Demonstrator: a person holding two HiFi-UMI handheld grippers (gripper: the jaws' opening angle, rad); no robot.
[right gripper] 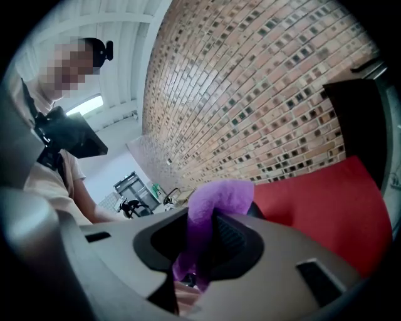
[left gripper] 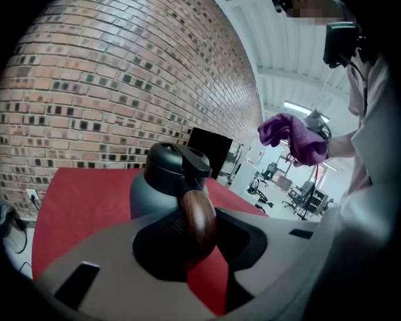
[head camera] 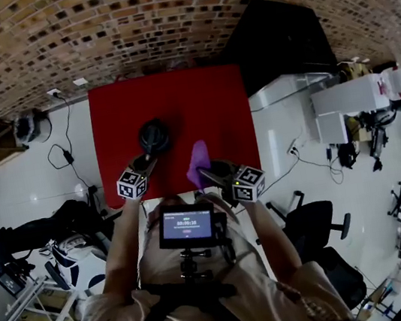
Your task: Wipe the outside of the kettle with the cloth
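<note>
My left gripper: clamped on handle of kettle. My right gripper: pinching purple cloth, off the kettle. Wiping not begun; next, cloth must meet its side.

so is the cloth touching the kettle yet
Apart. The left gripper view shows the cloth up in the air, open background between it and the kettle.

kettle left, cloth right (both over table, near front edge)

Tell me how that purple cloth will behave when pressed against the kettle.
Probably floppy: the purple cloth droops over the right gripper's jaws. Likely light, since one pinch carries it. Its fuzzy surface should mould around the kettle.
</note>
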